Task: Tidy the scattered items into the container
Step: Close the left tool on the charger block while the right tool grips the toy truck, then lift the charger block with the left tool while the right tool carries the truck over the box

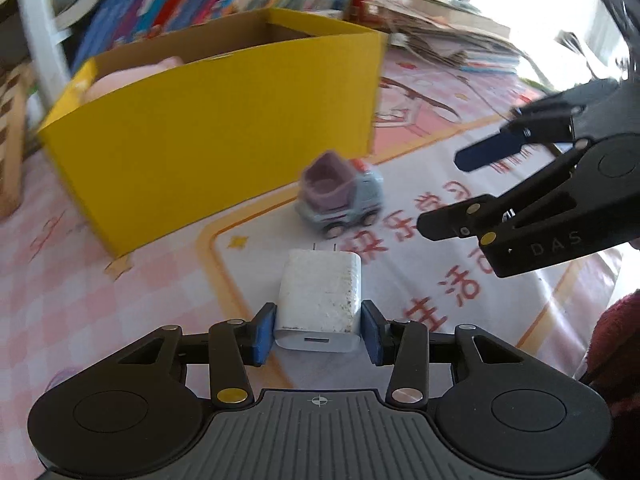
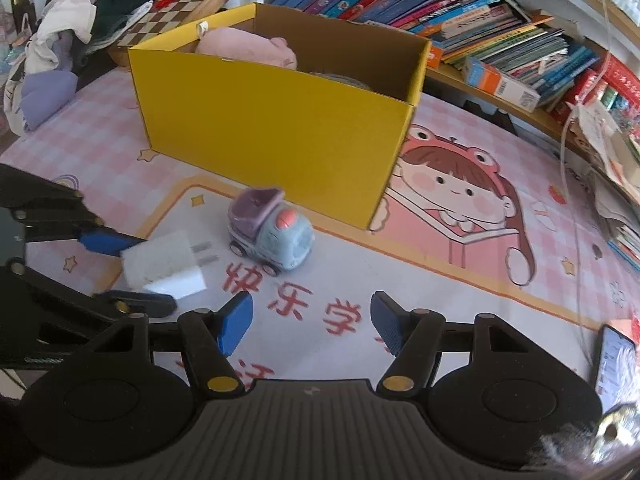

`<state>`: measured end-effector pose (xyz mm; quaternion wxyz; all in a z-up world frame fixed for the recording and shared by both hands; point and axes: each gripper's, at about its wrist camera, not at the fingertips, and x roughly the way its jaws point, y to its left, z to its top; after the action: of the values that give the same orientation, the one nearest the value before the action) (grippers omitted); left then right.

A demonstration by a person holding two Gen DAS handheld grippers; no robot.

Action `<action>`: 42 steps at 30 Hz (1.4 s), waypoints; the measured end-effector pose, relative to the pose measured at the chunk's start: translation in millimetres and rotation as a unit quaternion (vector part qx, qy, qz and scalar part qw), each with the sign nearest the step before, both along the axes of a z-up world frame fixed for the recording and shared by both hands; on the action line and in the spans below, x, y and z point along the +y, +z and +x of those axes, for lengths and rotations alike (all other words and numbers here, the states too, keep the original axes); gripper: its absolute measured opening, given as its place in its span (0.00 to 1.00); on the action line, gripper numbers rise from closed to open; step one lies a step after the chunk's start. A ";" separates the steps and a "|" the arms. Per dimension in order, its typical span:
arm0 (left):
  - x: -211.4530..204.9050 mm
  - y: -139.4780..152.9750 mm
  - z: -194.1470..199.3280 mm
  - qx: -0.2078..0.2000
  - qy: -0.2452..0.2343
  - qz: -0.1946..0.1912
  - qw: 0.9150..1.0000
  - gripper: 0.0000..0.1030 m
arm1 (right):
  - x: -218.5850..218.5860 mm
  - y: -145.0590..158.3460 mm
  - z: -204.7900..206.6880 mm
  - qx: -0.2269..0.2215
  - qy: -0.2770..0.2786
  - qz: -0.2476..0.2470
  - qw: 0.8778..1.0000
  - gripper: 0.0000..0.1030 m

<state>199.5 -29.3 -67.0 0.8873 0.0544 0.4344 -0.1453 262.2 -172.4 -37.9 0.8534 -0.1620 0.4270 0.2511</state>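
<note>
My left gripper is shut on a white plug charger, its prongs pointing away; the blurred right wrist view shows the charger held between the blue pads just above the mat. A small blue and purple toy truck stands on the mat beyond it, in front of the yellow cardboard box. The box holds a pink plush toy. My right gripper is open and empty, hovering near the toy truck; it also shows at the right in the left wrist view.
The floor is a pink checked play mat with a cartoon girl. Shelves of books run behind the box. A pile of clothes and a chessboard lie at the back left. A phone lies at the right.
</note>
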 end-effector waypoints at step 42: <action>49.7 49.6 -26.7 -0.043 0.080 -0.022 0.996 0.40 | 38.5 15.0 9.8 -0.001 0.092 0.015 0.996 0.55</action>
<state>172.8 20.3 -17.4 0.9149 0.0060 0.3955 -0.0808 272.0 -133.9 -22.9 0.8297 -0.1882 0.4054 0.3345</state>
